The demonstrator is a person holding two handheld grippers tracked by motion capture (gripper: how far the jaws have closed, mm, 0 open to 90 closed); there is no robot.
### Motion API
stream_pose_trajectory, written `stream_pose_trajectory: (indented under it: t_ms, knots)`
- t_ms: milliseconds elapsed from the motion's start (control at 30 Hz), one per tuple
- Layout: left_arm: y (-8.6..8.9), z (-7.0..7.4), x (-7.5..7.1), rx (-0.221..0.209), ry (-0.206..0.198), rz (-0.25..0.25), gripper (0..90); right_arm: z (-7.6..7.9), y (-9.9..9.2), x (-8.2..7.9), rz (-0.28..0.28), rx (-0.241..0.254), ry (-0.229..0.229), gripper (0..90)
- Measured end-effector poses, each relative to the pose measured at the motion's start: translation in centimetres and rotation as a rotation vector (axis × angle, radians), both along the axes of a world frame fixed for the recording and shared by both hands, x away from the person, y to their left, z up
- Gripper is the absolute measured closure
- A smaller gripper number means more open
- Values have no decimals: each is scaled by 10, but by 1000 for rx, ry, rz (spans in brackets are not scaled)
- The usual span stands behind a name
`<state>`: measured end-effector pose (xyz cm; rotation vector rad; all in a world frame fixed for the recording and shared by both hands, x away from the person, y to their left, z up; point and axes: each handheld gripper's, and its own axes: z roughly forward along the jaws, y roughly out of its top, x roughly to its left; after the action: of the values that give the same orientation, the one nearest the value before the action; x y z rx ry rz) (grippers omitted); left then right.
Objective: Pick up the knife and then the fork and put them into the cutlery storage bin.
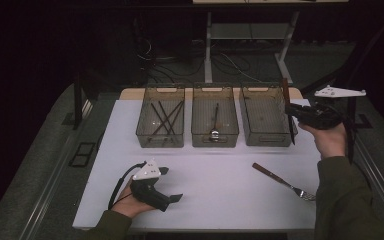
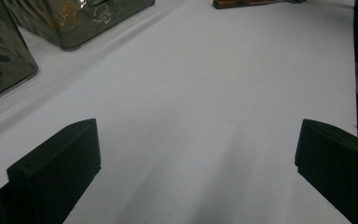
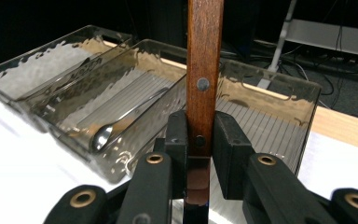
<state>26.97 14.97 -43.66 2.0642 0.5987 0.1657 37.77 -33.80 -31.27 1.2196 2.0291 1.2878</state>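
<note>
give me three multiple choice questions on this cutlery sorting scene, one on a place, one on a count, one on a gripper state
1. Where does the fork lie?
A. on the white table
B. in the left bin
C. in the right bin

2. How many clear bins stand in the row?
A. two
B. three
C. four

3. How is the right gripper?
A. open and empty
B. shut on a wooden-handled knife
C. shut on a spoon

Answers: 1 A, it lies on the table near the right sleeve. 2 B, left bin, middle bin, right bin. 3 B, its jaws clamp the wooden-handled knife.
</note>
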Motion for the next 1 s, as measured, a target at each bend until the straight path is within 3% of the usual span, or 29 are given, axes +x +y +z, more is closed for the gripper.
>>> stream_pose_trajectory:
  t_ms: [233, 567, 667, 1000]
  knots:
    - [0, 0, 0, -9, 1, 2, 0, 6, 5, 19, -32, -6, -8, 766]
    - [0, 0, 0, 1, -3, -5, 0, 8, 15, 55, -86, -86, 4, 767]
    - [0, 1, 0, 0, 0, -8, 0, 2, 17, 66, -97, -95, 23, 766]
    - [0, 1, -1, -5, 1, -10, 0, -34, 19, 91, -131, -139, 151, 767]
